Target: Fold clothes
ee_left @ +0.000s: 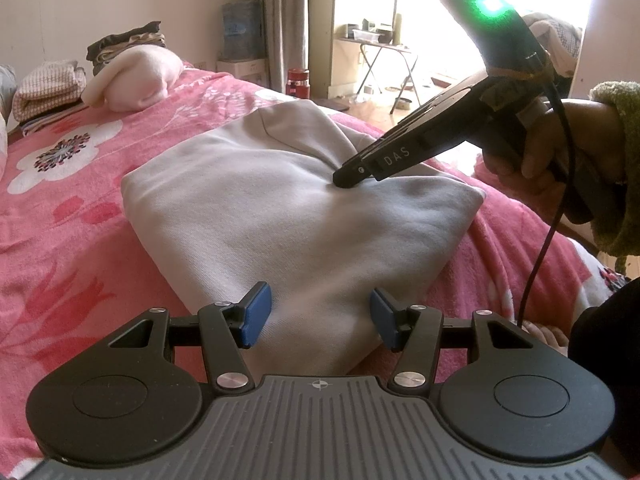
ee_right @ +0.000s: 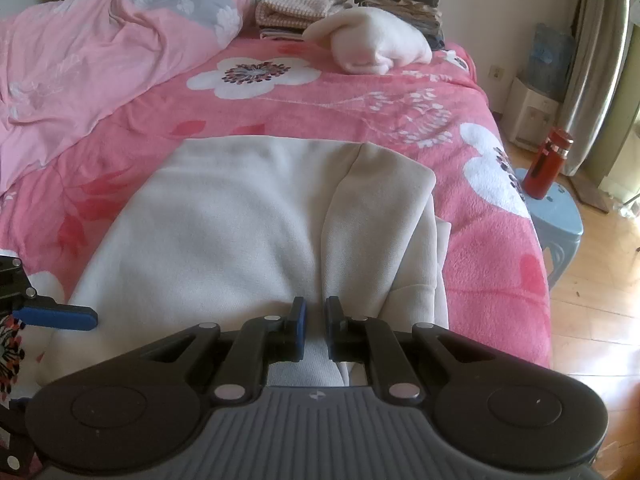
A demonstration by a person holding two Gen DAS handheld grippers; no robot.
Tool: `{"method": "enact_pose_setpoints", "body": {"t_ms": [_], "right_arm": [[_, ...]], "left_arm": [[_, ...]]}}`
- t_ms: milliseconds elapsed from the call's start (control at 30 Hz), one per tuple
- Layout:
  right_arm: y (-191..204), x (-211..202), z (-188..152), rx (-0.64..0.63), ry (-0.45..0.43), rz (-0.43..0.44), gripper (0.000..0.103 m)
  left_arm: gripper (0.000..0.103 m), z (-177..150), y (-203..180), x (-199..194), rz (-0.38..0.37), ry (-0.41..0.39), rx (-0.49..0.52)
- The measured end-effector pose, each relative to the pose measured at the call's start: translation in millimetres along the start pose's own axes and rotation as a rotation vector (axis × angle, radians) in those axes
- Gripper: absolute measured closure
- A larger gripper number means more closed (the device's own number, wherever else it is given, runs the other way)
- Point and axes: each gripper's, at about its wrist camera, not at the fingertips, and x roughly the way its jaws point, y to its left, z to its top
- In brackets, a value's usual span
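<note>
Nearest to us, the left gripper [ee_left: 316,314] stands with its blue pads apart, the near end of the folded grey garment [ee_left: 280,208] between them; we cannot tell whether the pads touch the cloth. The right gripper [ee_right: 316,322] is nearly closed, its tips pressed down on the garment's top layer; we cannot tell whether a fold is pinched between them. In the left wrist view, a hand [ee_left: 560,144] in a green sleeve holds it, its tips set on the cloth near the right edge. The garment lies on the pink flowered blanket [ee_left: 80,208], its long axis running away from us toward the head of the bed, with a folded flap along its right side. Farther off rest a cream bundle [ee_right: 372,46] and stacked clothes [ee_right: 404,8]. A red bottle [ee_right: 546,162] stands on a blue stool [ee_right: 560,216] beside the bed.
</note>
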Motion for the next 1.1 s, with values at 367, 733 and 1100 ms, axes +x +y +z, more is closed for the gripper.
{"method": "enact_pose_setpoints", "body": {"t_ms": [367,733,1100], "right_arm": [[1.7,-0.8,-1.6,-0.001,-0.008,-0.003,0.093],[2.0,-1.5,-2.1,0.000,-0.010,-0.005,0.093],[2.4,-1.5,-2.0,0.000,-0.010,-0.005,0.093]], "left_arm": [[0.045,0.5,-0.9,1.0,-0.001,0.003,0.001],[0.045,0.7,-1.0,1.0,-0.001,0.004,0.002],[0.044,0.8,-1.6,1.2,0.000,0.005,0.002]]}}
